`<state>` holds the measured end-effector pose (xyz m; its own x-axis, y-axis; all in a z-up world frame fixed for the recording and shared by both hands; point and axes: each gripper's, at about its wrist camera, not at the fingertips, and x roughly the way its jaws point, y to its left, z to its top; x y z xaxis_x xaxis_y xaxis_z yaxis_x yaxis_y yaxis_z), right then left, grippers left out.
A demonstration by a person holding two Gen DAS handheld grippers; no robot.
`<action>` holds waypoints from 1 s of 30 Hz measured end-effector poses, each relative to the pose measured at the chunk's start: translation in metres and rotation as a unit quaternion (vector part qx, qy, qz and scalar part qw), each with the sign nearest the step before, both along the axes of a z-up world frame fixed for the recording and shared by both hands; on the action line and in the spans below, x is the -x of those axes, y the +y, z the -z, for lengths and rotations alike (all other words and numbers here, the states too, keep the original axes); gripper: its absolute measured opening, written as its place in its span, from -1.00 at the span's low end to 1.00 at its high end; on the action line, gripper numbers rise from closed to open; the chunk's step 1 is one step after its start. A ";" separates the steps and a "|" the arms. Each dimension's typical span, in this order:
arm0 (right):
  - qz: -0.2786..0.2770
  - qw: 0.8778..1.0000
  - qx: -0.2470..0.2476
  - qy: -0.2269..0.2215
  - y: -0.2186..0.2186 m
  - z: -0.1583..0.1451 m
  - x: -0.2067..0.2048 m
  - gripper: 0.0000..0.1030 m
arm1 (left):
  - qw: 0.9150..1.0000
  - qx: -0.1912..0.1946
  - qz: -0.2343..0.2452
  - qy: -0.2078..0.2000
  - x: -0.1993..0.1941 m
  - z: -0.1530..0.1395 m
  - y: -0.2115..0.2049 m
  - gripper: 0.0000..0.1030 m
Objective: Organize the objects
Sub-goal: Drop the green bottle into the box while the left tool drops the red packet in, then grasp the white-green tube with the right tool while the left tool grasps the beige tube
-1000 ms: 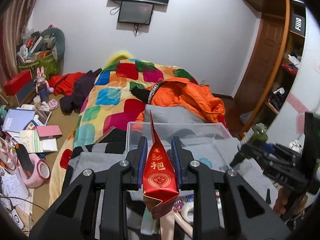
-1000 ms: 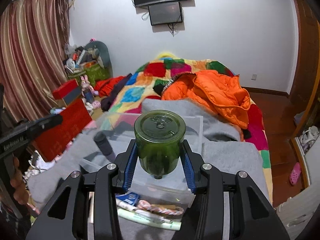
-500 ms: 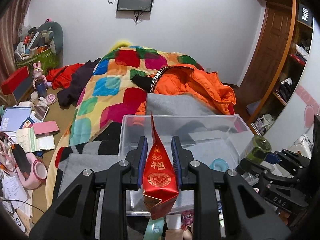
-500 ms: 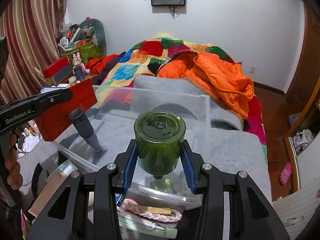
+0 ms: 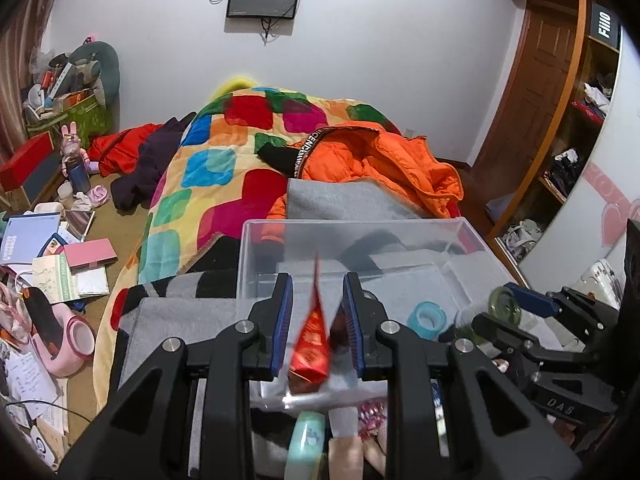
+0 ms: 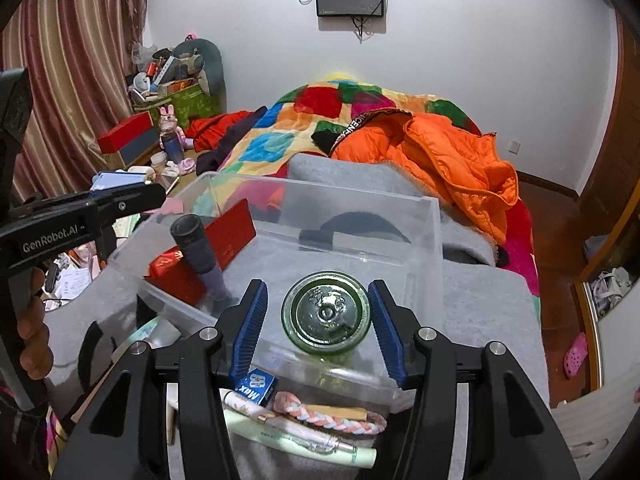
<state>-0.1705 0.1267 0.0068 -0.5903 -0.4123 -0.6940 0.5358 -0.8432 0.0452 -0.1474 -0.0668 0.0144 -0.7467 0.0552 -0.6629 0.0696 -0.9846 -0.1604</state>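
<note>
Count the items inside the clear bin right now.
4: red packet leaning at the left, dark cylinder beside it, green glass jar between the fingers of the open right gripper, blue ring next to the jar. Others may be hidden.

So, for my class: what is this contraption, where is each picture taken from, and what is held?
No robot: a person holds a two-finger gripper in each hand. Each picture comes from a fisheye camera on one gripper, looking along its fingers. The left gripper is open, a blurred red packet loose between its fingers. The right gripper is open around a green glass jar, not touching it. Below is a clear plastic bin on a grey blanket, with a dark tube inside.
</note>
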 end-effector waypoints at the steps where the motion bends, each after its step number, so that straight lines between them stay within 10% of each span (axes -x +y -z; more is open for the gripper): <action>1: 0.000 1.000 0.002 0.001 0.001 -0.002 -0.002 -0.05 | 1.000 0.001 0.002 0.001 -0.003 -0.001 0.002 -0.51; 14: 0.008 1.000 0.022 0.015 0.038 -0.014 -0.041 0.14 | 0.999 0.017 0.028 0.006 -0.057 -0.008 0.022 0.04; 30: -0.013 0.996 -0.005 -0.085 0.047 0.061 -0.045 0.16 | 0.996 -0.007 0.036 -0.075 -0.106 0.063 0.029 0.08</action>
<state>-0.1257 0.1738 -0.0545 -0.4527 -0.4189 -0.7872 0.5422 -0.8302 0.1299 -0.0414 -0.0382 -0.0489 -0.6326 0.1160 -0.7658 0.0228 -0.9855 -0.1681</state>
